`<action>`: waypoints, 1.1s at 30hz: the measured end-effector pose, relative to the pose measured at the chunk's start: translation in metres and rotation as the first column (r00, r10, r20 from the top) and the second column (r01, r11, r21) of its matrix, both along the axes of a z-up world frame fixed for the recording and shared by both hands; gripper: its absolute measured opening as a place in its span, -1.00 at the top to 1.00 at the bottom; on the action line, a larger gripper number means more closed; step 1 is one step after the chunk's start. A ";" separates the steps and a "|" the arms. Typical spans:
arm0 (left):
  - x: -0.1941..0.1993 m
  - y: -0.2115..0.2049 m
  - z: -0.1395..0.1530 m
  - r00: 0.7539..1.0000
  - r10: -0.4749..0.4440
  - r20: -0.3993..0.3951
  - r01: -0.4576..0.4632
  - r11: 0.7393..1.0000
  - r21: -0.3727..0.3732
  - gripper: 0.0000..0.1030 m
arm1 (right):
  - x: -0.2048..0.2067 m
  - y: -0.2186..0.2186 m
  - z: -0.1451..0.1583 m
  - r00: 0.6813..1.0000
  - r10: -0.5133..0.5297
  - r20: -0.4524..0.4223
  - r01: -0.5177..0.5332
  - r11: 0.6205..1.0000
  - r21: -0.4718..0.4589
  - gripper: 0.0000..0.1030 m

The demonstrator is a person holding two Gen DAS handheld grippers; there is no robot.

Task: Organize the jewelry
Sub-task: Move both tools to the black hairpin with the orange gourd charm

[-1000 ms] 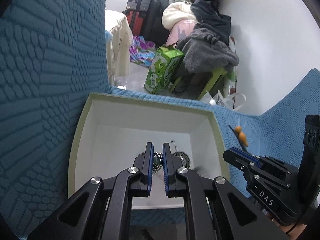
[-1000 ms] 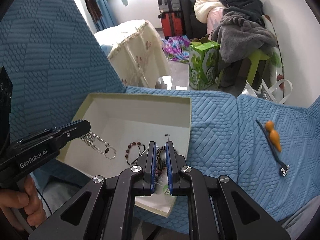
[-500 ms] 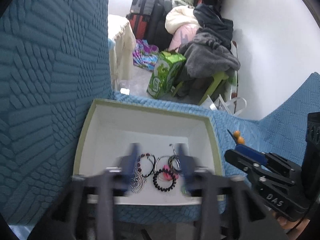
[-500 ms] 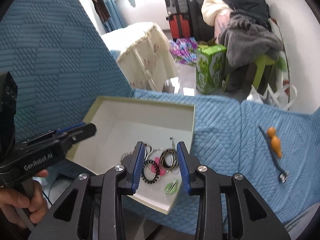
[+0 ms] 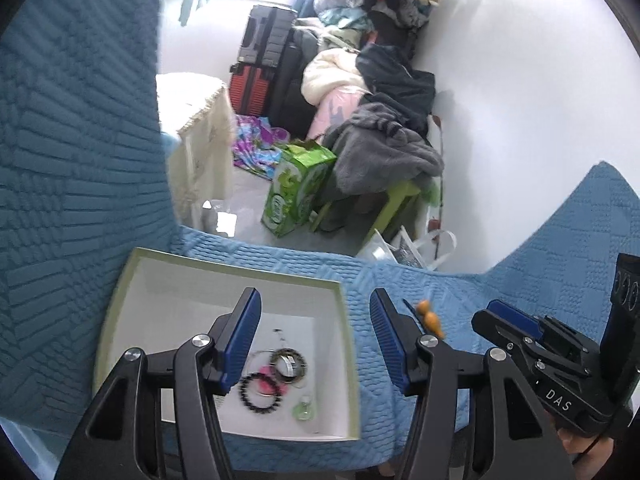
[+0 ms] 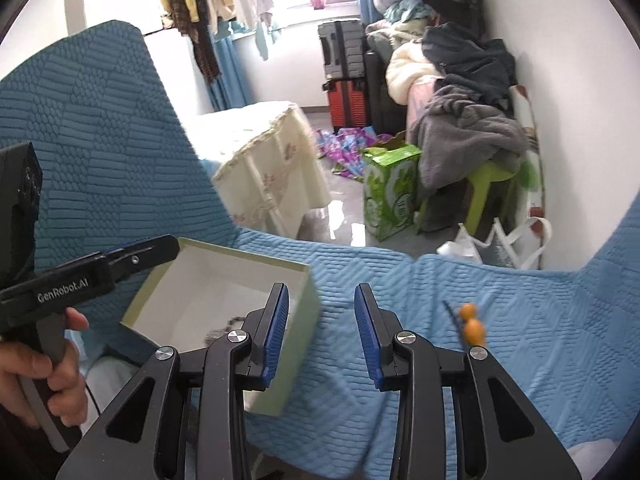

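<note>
Cluttered room beyond blue quilted sofa (image 6: 420, 320) bearing white box (image 5: 120, 300).

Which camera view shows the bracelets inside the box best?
The left wrist view: it looks down into the box, so the bracelets show on its floor. In the right wrist view the box wall and a finger hide them; only a dark blur shows.
</note>
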State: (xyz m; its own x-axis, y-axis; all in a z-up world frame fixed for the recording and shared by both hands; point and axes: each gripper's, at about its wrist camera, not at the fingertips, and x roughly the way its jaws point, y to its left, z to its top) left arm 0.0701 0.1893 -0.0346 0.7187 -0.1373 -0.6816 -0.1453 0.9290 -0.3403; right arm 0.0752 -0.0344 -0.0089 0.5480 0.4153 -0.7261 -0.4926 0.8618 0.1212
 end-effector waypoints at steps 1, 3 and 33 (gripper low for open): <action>0.002 -0.008 -0.001 1.000 -0.010 0.001 0.010 1.000 -0.003 -0.09 | 0.002 -0.008 -0.001 1.000 -0.009 0.002 0.009 1.000 -0.005 0.38; 0.006 -0.021 -0.005 1.000 -0.024 -0.002 0.024 1.000 -0.015 -0.08 | 0.004 -0.024 -0.004 1.000 -0.029 0.002 0.029 0.999 -0.013 0.38; 0.093 -0.187 -0.139 0.975 -0.144 -0.167 0.127 0.986 -0.107 -0.05 | 0.144 -0.147 -0.177 0.970 -0.079 -0.229 0.072 0.997 -0.042 0.45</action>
